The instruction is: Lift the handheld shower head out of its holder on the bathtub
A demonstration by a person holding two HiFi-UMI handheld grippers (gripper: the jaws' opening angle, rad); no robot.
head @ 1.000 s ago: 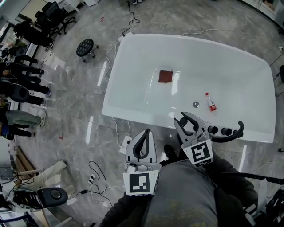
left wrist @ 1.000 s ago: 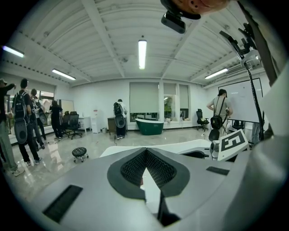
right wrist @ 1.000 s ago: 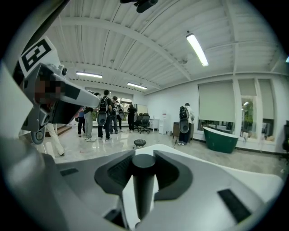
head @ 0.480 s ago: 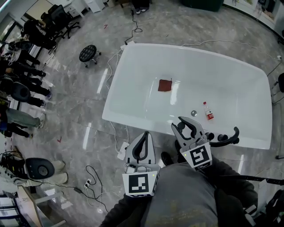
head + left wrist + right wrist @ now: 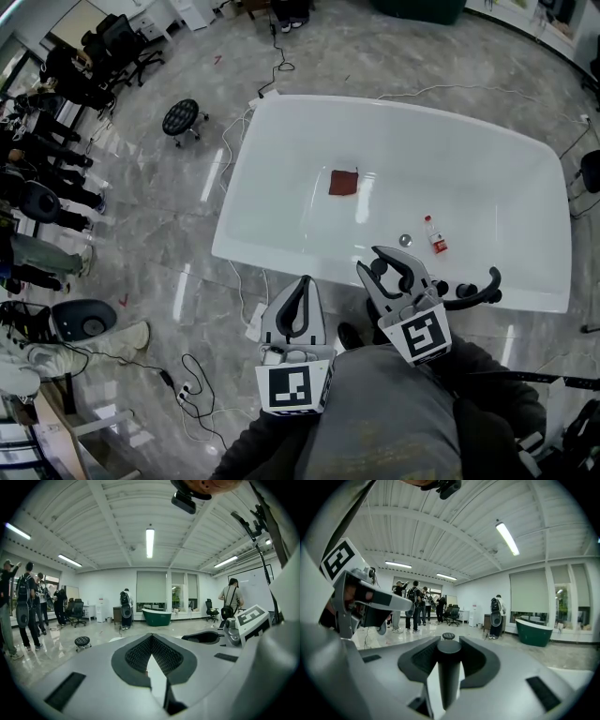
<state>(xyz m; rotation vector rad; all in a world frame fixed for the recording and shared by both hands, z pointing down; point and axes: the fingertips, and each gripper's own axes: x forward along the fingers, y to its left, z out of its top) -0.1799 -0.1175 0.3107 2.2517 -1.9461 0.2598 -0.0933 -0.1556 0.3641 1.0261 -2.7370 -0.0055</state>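
Observation:
A white bathtub (image 5: 281, 248) fills the middle of the head view. Black tap knobs (image 5: 451, 289) and a curved black fitting (image 5: 486, 286) sit on its near rim. My right gripper (image 5: 382, 262) hovers at that rim, left of the knobs, shut on the black shower head handle (image 5: 380, 267). In the right gripper view that handle (image 5: 448, 677) stands upright as a round black shaft between the pads of the right gripper (image 5: 449, 645). My left gripper (image 5: 304, 281) hangs over the floor before the tub, shut and empty, and the left gripper (image 5: 150, 639) shows its tips meeting.
Inside the tub lie a red cloth (image 5: 343, 183), a small bottle (image 5: 434, 236) and the drain (image 5: 405, 240). Cables (image 5: 192, 380) trail over the marble floor. A black stool (image 5: 181, 117) and several people (image 5: 37, 187) stand to the left. A green tub (image 5: 161, 616) stands far off.
The head view has drifted, so the tub sits slightly lower in the picture. Both grippers hold nearly the same places, and the right one keeps its hold on the black handle.

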